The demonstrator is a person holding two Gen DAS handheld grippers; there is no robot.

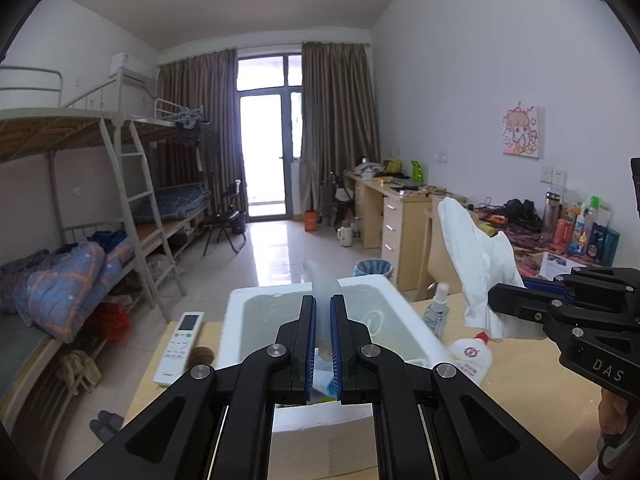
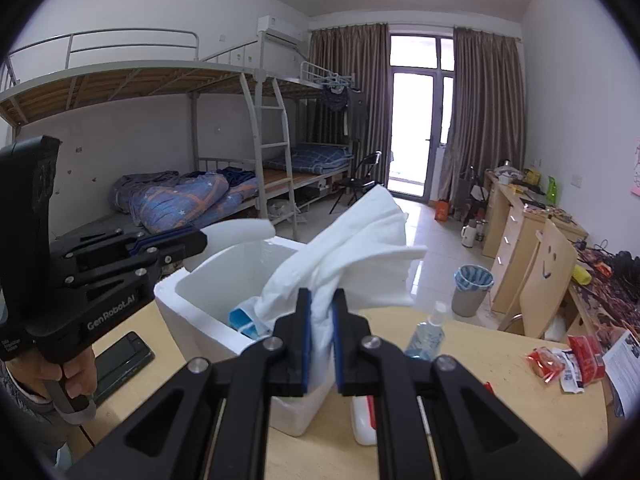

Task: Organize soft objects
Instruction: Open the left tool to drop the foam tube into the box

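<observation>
1. Left gripper [image 1: 322, 300] is clamping a pale, translucent white sheet [image 1: 323, 284] between its blue pads; the sheet is rising toward 12 o'clock from the jaws, above the open white foam box [image 1: 240, 320] on the wooden table [image 1: 520, 392].
2. Right gripper [image 2: 322, 296] is pinching a bunched white cloth [image 2: 360, 236], which is fanning up toward 1 o'clock, over the box's near right corner.
3. Left wrist view is showing a white remote control [image 1: 180, 346] at 9 o'clock of the box, a clear spray bottle [image 1: 437, 310] at 3 o'clock of it and a white lotion bottle [image 1: 472, 356] just beside that; the other gripper is entering from the right edge with the cloth.
4. Right wrist view alone is showing a dark phone [image 2: 120, 360] lying at 8 o'clock of the box, something blue and white [image 2: 246, 322] lying inside the box, red snack wrappers [image 2: 560, 360] at 3 o'clock on the table, and a hand [image 2: 76, 372] gripping the other gripper's handle.
5. Box's near wall is being hidden by the fingers in both views, and what the blue item is cannot be made out.
</observation>
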